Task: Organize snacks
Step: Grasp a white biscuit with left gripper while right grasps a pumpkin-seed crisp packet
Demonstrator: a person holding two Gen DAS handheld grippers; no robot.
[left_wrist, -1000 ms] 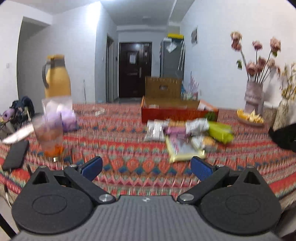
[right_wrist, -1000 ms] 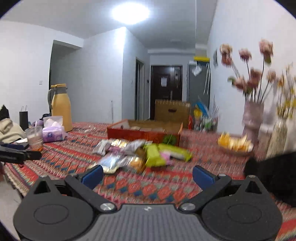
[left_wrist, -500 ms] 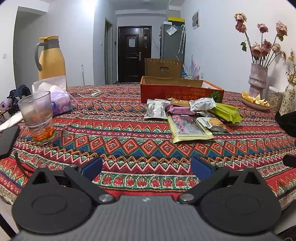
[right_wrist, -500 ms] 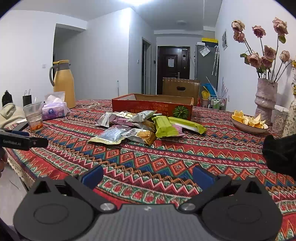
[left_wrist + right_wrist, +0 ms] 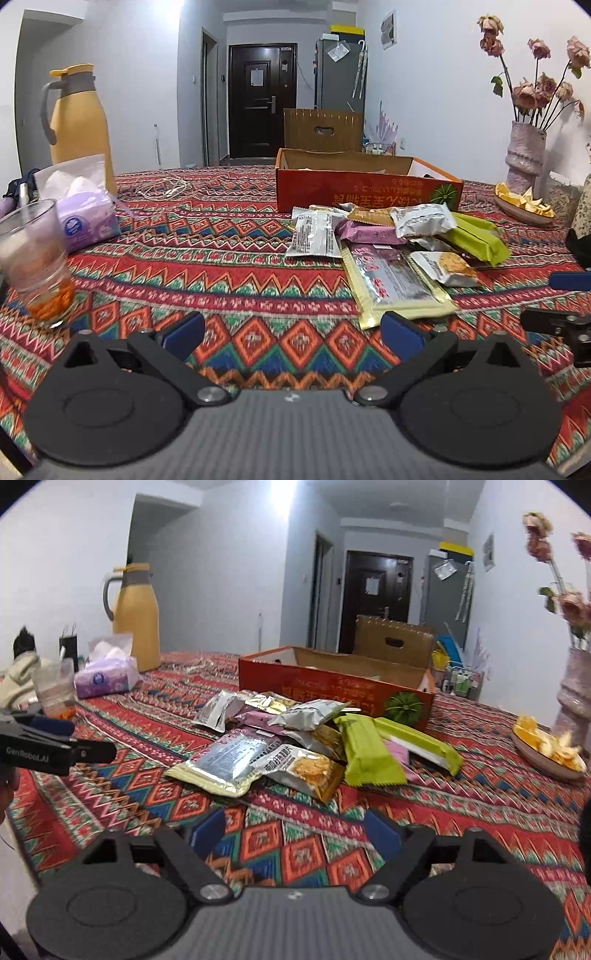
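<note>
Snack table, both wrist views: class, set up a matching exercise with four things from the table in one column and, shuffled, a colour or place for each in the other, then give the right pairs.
Things:
1. thermos jug
2. tissue pack
3. open cardboard box
4. drinking glass

Descriptions:
A. red-orange, standing just behind the snack packets
B. clear, with orange bits at the bottom
C. yellow with a grey handle
D. purple, white tissue sticking out of the top

Pairs: 1-C, 2-D, 3-A, 4-B
</note>
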